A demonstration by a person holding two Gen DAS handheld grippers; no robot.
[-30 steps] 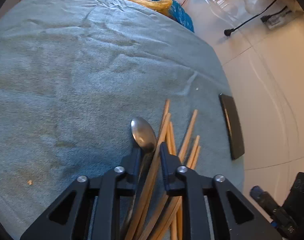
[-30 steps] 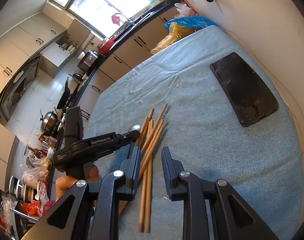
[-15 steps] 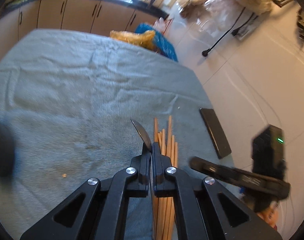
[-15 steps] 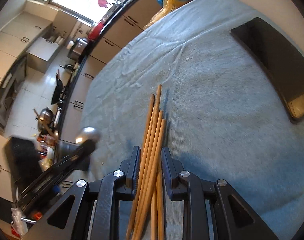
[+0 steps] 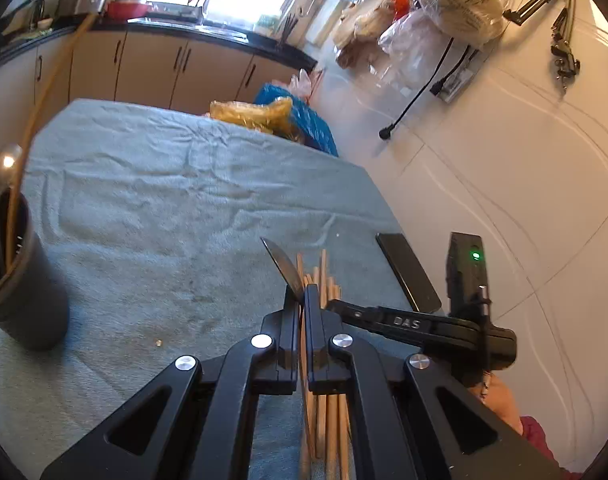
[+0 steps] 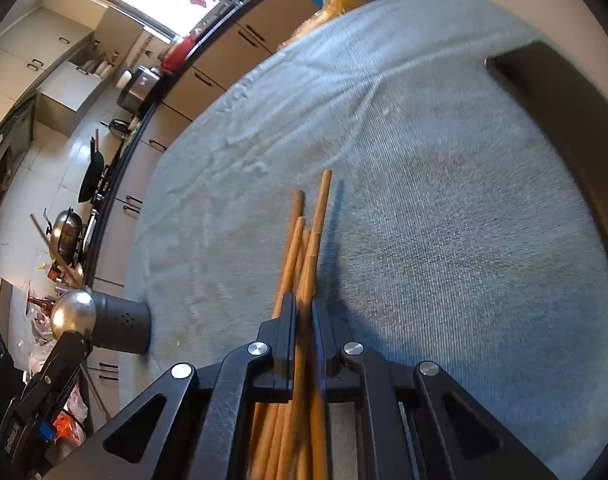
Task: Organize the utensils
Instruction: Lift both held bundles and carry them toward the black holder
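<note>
Left tool (image 5: 302, 304) clamped on a metal spoon (image 5: 285, 268), above wooden chopsticks (image 5: 328, 280) on a grey-towelled bench (image 5: 164, 200); dark utensil holder (image 5: 24, 304) at left.

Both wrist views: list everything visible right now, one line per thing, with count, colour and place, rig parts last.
spoon: one, silver, clamped in the left jaws, bowl forward.
chopsticks: a bundle, exact count unclear, light wood, on the cloth; one in the right jaws.
utensil holder: one, dark grey, perforated, upright on the cloth, holding another spoon and a chopstick.
flat slab: one, black, at the table's right edge.
cloth: one, pale blue-grey, covering the table.
plastic bags: blue and yellow, beyond the far edge.
left gripper: black, shut on the spoon.
right gripper: black, shut on a chopstick.
</note>
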